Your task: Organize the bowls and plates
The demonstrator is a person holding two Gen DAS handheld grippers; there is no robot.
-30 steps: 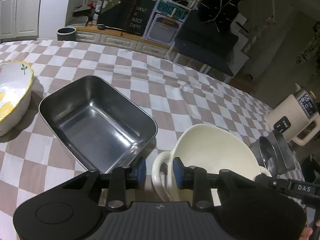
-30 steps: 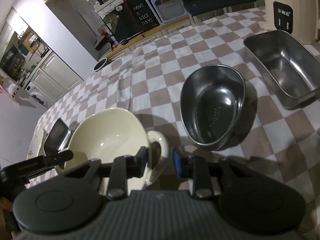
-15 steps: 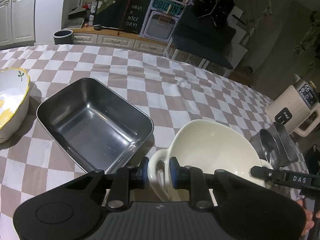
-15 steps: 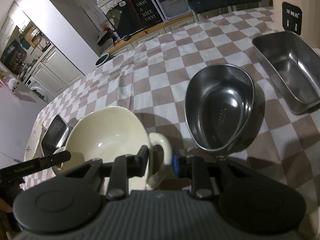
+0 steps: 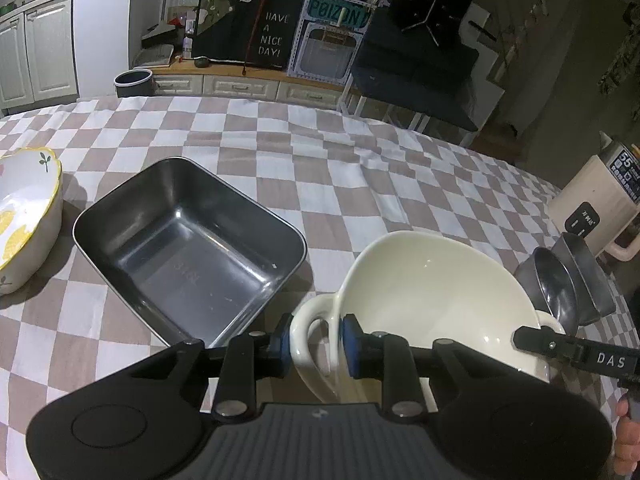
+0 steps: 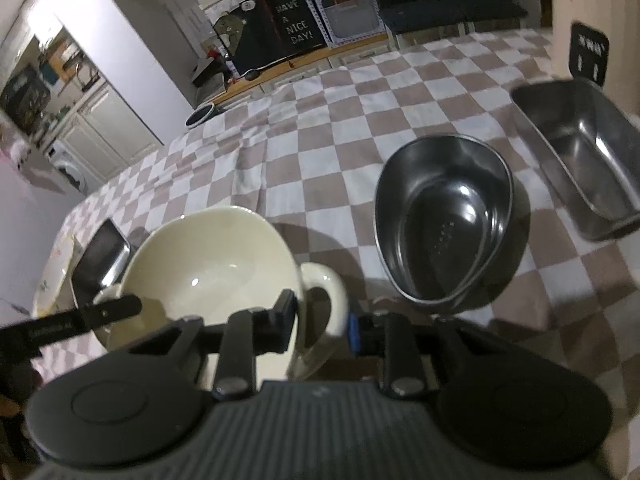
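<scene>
Both jaws are now clamping the cream two-handled bowl (image 5: 436, 300): left gripper (image 5: 314, 340) having just tightened, right gripper (image 6: 320, 320) gripping the opposite handle, readying a two-handed lift

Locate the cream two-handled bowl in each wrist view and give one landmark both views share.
Left wrist: cream bowl lower right of centre, its loop handle between the left gripper pads.
Right wrist: cream bowl lower left of centre, other handle at the right gripper.
Shared landmark: "HAVE A NICE DAY!" sign.
</scene>
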